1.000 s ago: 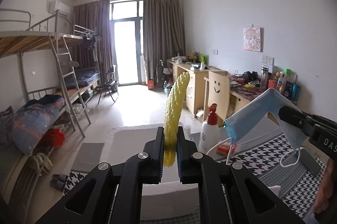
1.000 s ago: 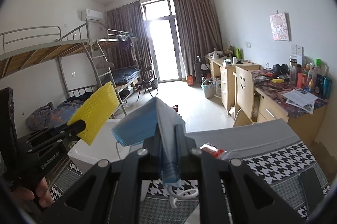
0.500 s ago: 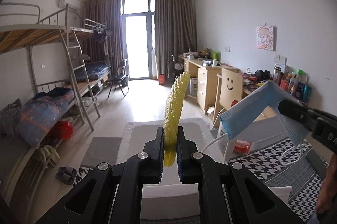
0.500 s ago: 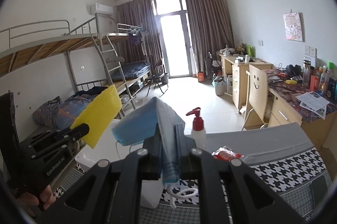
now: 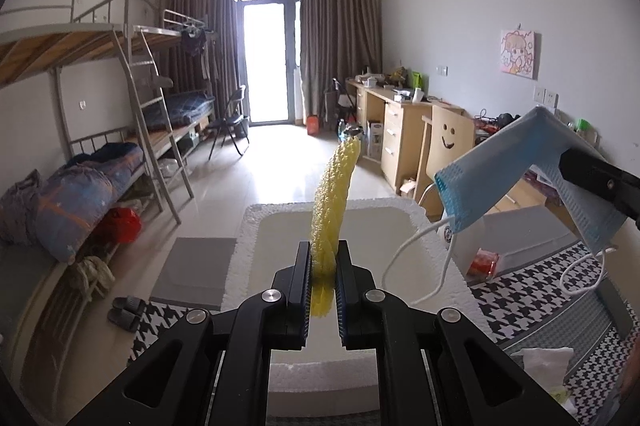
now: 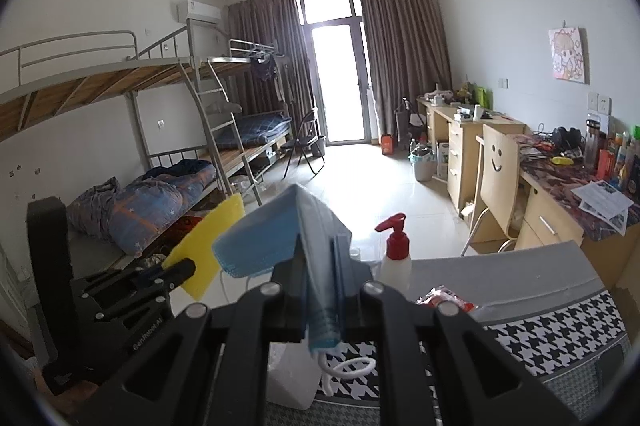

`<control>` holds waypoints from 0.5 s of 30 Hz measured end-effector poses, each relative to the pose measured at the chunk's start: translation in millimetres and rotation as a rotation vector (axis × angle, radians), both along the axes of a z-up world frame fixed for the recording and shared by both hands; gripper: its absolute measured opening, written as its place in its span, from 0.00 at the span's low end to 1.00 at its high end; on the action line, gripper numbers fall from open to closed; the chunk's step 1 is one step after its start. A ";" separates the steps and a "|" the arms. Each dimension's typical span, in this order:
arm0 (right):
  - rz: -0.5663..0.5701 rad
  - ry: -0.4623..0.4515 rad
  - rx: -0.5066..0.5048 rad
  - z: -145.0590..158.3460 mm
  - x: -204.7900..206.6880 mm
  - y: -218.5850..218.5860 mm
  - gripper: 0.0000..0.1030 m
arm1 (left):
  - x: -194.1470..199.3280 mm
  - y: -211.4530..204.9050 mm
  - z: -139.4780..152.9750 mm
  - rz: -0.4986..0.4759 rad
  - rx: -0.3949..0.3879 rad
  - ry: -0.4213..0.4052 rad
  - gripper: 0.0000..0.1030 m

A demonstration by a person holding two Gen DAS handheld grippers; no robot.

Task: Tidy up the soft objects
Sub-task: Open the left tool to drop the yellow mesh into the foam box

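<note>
- While both tools hang above the checked desk, the white foam box sits at its left edge, open and bare inside, with grey floor mats and slippers below to the left.
- The left gripper has its jaws pressed together on the lower end of a yellow sponge cloth; the cloth stands upright on edge, directly over the box's hollow.
- To the right, the right gripper pinches a blue face mask at its fold, so the mask drapes like a tent and its white ear loops dangle near the box's right rim.
- Further right, a white pump bottle with a red top and a small red packet rest on the desk's grey far strip, just beyond the box.
- My reading is that this is the drop step. To do it well, I would lower the cloth until its free end is below the rim before parting the jaws, since a limp cloth released high can flop over the edge.
- The mask should follow with its loops gathered inside, not snagged on the crumbly foam rim.
- Against the earlier left-wrist view, the box now fills more of the picture and lies squarely under the cloth, the view tips lower, and the mask sits nearer the box's right rim. The bottle is no longer seen there; both grips look unchanged.
</note>
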State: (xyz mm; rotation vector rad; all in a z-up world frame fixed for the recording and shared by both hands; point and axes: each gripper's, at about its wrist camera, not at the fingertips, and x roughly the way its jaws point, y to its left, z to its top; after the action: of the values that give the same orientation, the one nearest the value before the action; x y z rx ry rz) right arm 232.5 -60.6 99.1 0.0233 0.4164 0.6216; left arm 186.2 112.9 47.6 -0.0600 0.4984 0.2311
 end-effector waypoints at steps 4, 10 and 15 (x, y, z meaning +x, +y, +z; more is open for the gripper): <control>-0.007 0.005 -0.001 -1.9 3.9 3.0 0.13 | 2.2 5.3 -4.4 -0.008 -0.007 0.024 0.21; -0.016 0.013 -0.011 -4.9 8.1 8.9 0.13 | -5.8 17.6 -2.2 0.032 -0.018 0.001 0.75; -0.002 0.019 -0.025 -6.3 8.2 18.5 0.13 | -20.2 27.6 4.2 0.066 -0.018 -0.049 0.91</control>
State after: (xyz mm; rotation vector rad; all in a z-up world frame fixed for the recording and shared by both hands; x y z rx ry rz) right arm 240.7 -42.1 92.8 0.0062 0.4424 0.6142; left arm 166.0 140.4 51.8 -0.0995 0.4504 0.2894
